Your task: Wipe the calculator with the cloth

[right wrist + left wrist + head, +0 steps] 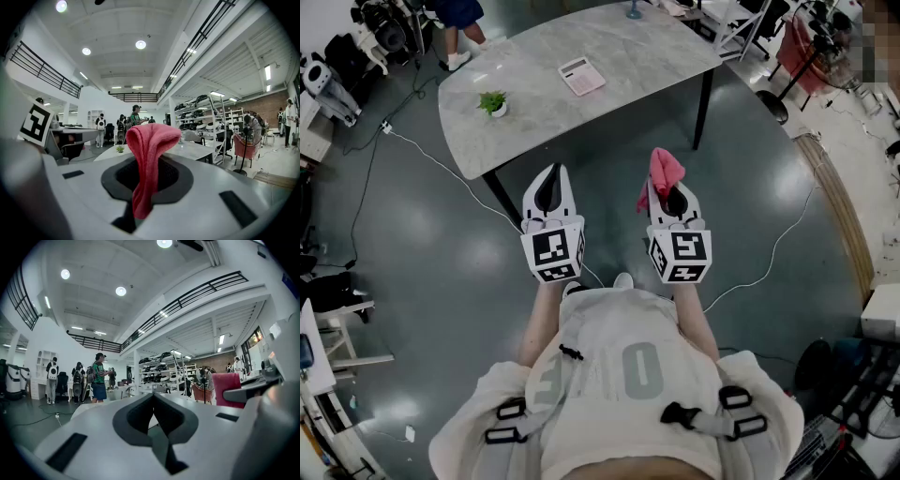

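A pink-and-white calculator (581,75) lies on the grey marble table (544,103), well ahead of both grippers. My right gripper (666,184) is shut on a pink cloth (664,172), which sticks up in a fold above the jaws and hangs between them; the cloth (147,159) fills the middle of the right gripper view. My left gripper (552,178) is shut and holds nothing; in the left gripper view its jaws meet at the tip (153,397). Both grippers hover over the floor, short of the table's near edge.
A small potted plant (493,103) stands on the table's left part. White cables (441,169) run across the dark floor near the table legs. Chairs and equipment (787,37) crowd the far right. Several people stand in the hall beyond the table (98,378).
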